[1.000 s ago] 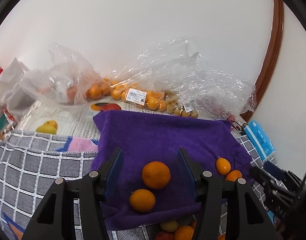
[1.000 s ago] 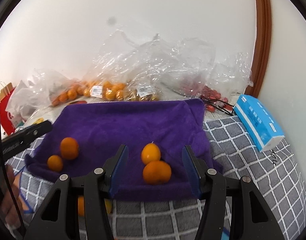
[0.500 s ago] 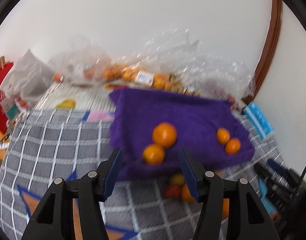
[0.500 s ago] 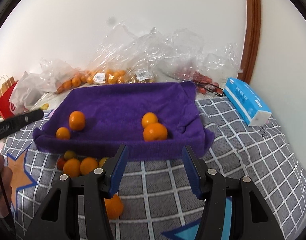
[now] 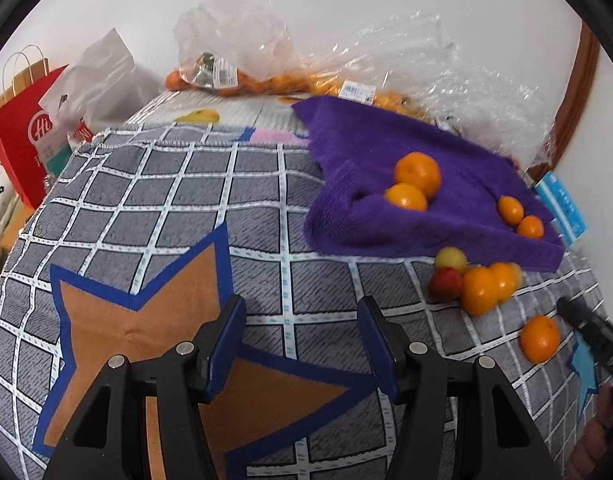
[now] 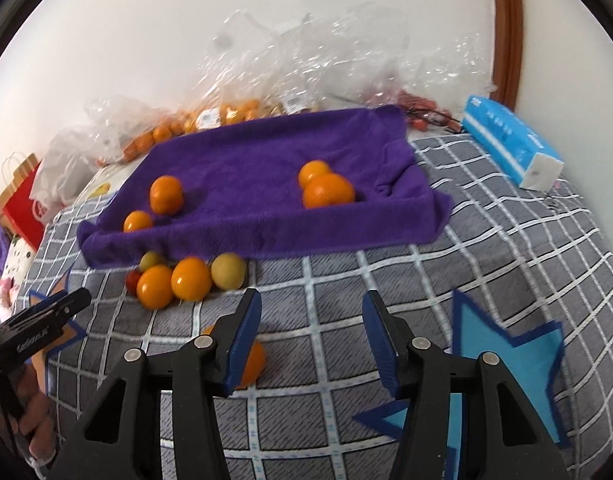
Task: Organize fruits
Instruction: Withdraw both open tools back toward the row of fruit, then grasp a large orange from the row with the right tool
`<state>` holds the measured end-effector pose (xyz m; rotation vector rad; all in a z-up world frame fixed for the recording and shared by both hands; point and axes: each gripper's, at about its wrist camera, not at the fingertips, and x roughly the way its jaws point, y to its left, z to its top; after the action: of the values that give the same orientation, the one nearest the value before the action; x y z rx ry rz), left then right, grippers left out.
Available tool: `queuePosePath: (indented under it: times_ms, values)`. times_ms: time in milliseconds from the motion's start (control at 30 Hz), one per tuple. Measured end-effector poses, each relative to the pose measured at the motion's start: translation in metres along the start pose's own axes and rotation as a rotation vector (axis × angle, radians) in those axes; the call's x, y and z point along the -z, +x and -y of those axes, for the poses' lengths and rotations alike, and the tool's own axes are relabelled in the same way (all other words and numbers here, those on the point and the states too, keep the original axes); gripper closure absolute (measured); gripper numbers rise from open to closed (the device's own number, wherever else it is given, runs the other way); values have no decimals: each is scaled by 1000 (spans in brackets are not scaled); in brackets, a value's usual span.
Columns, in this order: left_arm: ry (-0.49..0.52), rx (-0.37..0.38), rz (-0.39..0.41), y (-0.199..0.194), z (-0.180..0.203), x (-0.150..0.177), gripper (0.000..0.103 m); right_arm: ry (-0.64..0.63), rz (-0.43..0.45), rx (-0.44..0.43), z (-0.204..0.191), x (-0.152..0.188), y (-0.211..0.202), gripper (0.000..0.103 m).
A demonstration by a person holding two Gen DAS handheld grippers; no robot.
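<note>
Grey checked blanket [image 5: 234, 200] fills both views now. Both cameras have pulled back from the purple towel [image 6: 266, 168] and dipped; a second ago the towel filled each view and the loose fruit in front of it was barely visible. Judgement: two pairs are placed, and the hands are returning for the next pick.

Towel holds four oranges in two touching pairs: left pair [image 6: 158, 204], right pair [image 6: 324, 186]. Just in front of the towel's near edge sits the loose cluster [image 6: 186, 278]: two oranges, two yellowish fruits, one small red one, all packed together. One stray orange [image 6: 252, 360] lies apart, nearer the cameras.

Left gripper [image 5: 302, 344]: jaws apart, nothing between them, only blanket and the brown star patch [image 5: 146, 320] beyond. Right gripper [image 6: 312, 336]: jaws closing, nothing between them; the stray orange is half hidden behind its left finger, outside the gap. It probably needs to shift left to catch that orange.

View differences: the left wrist view shows the stray orange whole, near the right gripper's black tip at frame edge, plus the red paper bag [image 5: 26, 136]. The right wrist view alone shows the blue tissue pack [image 6: 510, 140] whole and the light blue star patch [image 6: 506, 364]. Bagged fruit [image 6: 222, 116] lines the wall in both.
</note>
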<state>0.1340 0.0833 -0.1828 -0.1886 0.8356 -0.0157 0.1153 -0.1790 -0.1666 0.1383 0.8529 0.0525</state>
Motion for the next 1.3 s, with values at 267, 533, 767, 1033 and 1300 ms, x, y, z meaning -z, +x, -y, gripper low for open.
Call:
queuePosePath:
  times_ms: [267, 533, 767, 1033, 1300]
  values:
    - [7, 22, -14, 2, 3, 2, 37, -36, -7, -133, -17, 6, -4, 55]
    - [15, 34, -20, 3, 5, 2, 33, -115, -66, -108, -36, 21, 19, 55]
    - [13, 46, -20, 4, 5, 1, 31, -131, -67, -76, -40, 20, 25, 60]
    - [-46, 116, -2, 2, -7, 1, 31, -143, -68, -55, -45, 20, 26, 59]
    - [-57, 145, -5, 3, -8, -1, 31, -124, -77, -85, -39, 17, 28, 59]
